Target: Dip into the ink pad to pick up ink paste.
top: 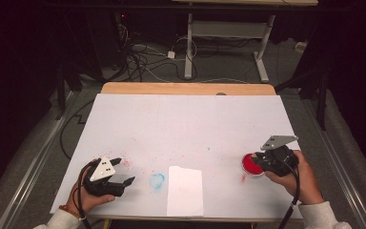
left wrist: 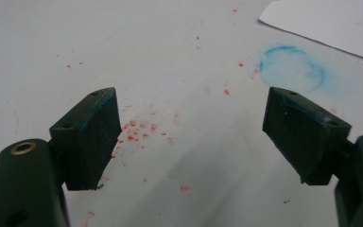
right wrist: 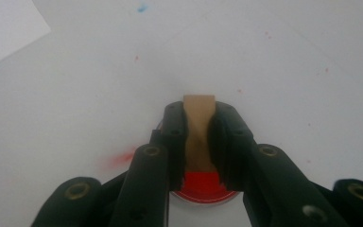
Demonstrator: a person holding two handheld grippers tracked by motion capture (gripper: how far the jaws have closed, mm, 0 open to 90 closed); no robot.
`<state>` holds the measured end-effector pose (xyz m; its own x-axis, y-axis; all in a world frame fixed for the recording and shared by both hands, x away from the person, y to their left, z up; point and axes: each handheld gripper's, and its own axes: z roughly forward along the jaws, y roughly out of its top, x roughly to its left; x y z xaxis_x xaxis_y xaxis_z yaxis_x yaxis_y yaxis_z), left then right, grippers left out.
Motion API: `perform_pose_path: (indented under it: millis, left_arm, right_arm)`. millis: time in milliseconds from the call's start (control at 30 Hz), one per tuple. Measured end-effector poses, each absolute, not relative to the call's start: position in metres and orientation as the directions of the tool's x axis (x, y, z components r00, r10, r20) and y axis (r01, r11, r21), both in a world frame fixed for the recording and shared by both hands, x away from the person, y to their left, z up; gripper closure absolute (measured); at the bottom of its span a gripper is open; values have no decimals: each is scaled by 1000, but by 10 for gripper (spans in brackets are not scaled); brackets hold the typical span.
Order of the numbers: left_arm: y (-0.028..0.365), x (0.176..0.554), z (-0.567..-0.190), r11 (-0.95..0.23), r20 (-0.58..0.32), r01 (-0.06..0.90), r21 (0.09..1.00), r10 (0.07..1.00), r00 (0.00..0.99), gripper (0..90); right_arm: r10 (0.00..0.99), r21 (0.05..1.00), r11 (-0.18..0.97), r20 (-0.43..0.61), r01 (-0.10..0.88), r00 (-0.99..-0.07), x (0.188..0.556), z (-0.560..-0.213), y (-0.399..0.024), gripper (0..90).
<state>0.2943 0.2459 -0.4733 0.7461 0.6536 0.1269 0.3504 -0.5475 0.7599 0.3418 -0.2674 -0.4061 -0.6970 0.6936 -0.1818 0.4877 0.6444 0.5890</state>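
From above the right gripper (top: 262, 161) hovers at the red ink dish (top: 251, 165) on the counter (top: 190, 119), the left gripper (left wrist: 189, 137) waits with jaws apart, and the right gripper's own view shows it clamped on a tan stamp block (right wrist: 199, 127) over the dish, best lowered squarely

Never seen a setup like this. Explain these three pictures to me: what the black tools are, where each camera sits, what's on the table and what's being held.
A person sits at a table covered with white sheet and holds a handheld two-jaw gripper in each hand.

The high view looks down from above. The other two pictures come from cameras riding on the grippers, looking along their black jaws.

The left gripper has its jaws wide apart with nothing between them, over red specks and beside a blue ring stain.

The right gripper is shut on a small tan block, possibly a stamp, above a round red ink pad.

A smaller white paper lies at the near edge.
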Motion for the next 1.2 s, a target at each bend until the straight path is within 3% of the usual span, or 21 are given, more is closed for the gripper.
perform_pose_path:
  millis: [467, 1200]
  left_arm:
    - [245, 294, -474, -552, 128, 350, 756, 650, 749, 192]
    - [244, 294, -474, -560, 129, 345, 754, 640, 757, 192]
  right_arm:
    - [704, 521, 650, -141, 552, -696, 357, -440, -271, 764]
    - [710, 528, 640, -128, 558, -693, 358, -443, -272, 766]
